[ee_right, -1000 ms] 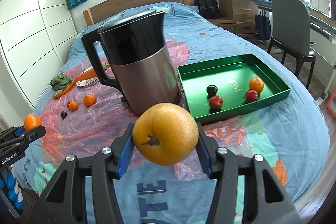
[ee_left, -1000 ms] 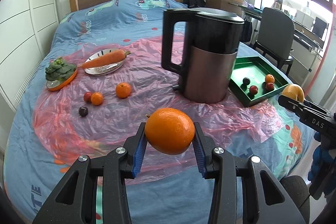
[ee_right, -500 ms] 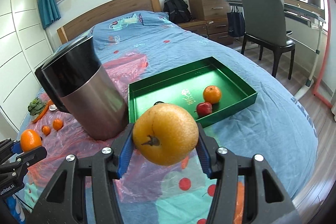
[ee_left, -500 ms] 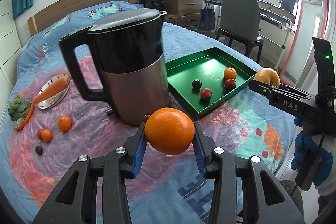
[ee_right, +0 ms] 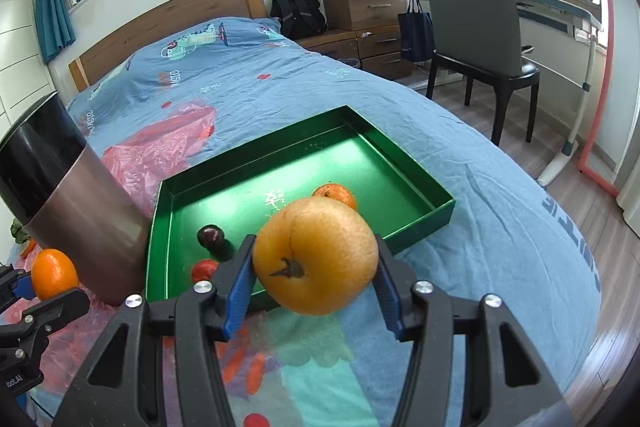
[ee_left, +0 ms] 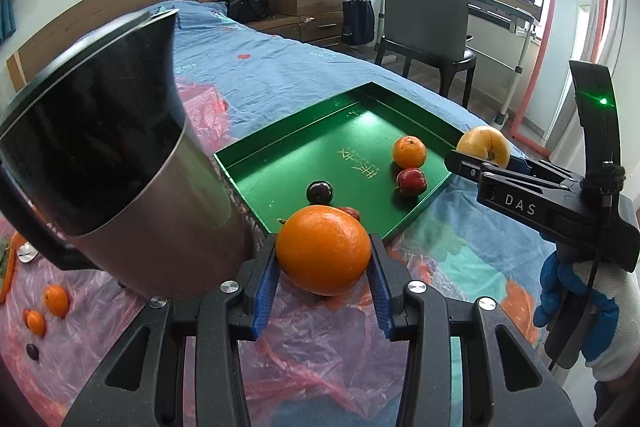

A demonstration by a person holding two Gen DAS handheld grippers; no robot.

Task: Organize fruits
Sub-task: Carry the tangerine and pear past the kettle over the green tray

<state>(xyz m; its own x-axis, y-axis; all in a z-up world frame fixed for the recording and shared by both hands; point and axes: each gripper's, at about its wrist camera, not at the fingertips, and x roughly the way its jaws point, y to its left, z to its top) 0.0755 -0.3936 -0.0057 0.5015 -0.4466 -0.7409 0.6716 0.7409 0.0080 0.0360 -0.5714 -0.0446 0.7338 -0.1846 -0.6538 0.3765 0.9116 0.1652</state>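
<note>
I see the bed (ee_right: 280, 83) under a blue cover, with pink plastic sheet (ee_left: 312, 339) spread on it. Kettle (ee_left: 116, 171) stands on the sheet, just left of the green tray (ee_right: 404, 163). Tray holds a small orange (ee_left: 409, 151), two red fruits, one (ee_left: 411, 181) beside that orange, and a dark plum (ee_left: 319, 192). My left gripper (ee_left: 323, 257) is clamped on a big orange (ee_left: 323, 251), held near the tray's front corner. My right gripper (ee_right: 316, 259) is clamped on a yellow pear (ee_right: 316, 255), over the tray's near edge. Gloved hand (ee_left: 576, 311) holds the right tool. Small oranges (ee_left: 56, 301) and a dark fruit lie on the sheet left of the kettle.
</note>
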